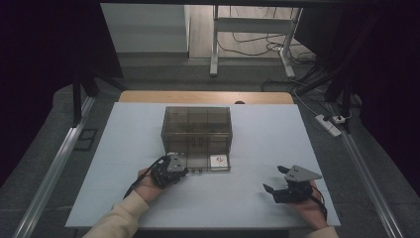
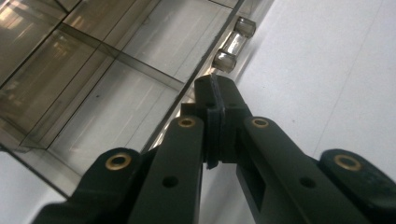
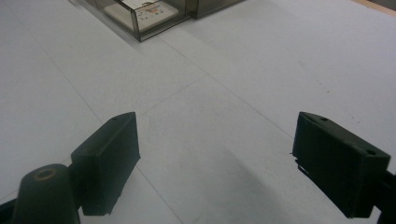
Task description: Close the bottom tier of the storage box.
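Note:
A smoky clear drawer cabinet [image 1: 197, 124] stands mid-table. Its bottom drawer [image 1: 221, 170] is pulled out toward me and holds a white card [image 1: 218, 160] at its right end. My left gripper [image 1: 184, 171] is at the drawer's front left. In the left gripper view its jaws [image 2: 214, 93] are shut, pads together, with the tips against the drawer's front wall just below the clear handle [image 2: 232, 46]. I cannot tell whether the wall is pinched. My right gripper [image 1: 274, 178] rests on the table at the right, open with nothing between its jaws [image 3: 215, 140]. The white card [image 3: 144, 11] lies far ahead of it.
The white tabletop [image 1: 257, 134] stretches around the cabinet, with a wooden strip [image 1: 148, 96] along its far edge. Metal rails run along both sides of the table. A desk frame and cables stand on the floor beyond it.

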The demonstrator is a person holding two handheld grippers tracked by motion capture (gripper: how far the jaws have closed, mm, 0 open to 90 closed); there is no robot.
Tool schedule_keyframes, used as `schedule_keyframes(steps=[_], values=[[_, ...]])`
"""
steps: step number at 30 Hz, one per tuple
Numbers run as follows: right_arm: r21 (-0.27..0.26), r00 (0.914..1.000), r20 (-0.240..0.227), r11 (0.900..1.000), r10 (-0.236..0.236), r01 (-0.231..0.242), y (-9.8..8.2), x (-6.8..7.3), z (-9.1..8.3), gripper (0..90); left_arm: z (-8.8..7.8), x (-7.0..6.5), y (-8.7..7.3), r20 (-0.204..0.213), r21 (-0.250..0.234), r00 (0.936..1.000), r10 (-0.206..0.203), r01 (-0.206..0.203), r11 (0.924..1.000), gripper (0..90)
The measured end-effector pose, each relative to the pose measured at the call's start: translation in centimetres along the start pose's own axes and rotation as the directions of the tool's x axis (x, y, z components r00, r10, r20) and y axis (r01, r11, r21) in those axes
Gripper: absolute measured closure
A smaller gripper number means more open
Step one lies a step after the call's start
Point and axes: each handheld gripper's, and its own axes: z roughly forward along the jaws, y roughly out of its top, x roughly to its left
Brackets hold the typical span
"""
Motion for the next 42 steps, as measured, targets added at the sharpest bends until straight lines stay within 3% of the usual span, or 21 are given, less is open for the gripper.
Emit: schedule_keyframes(steps=[18, 42], values=[[0.001, 1.0000, -0.001, 1.000, -0.002, 0.002, 0.0, 0.0, 0.1, 14.5, 0.9, -0.3, 0.7, -0.015, 0.027, 0.9994, 0.031, -0.031, 0.9992, 88.7], [-0.001, 1.0000, 0.000, 1.000, -0.003, 0.003, 0.0, 0.0, 0.1, 14.6, 1.2, 0.4, 0.8, -0.030, 0.018, 0.9996, 0.003, -0.003, 0.9998, 88.7]])
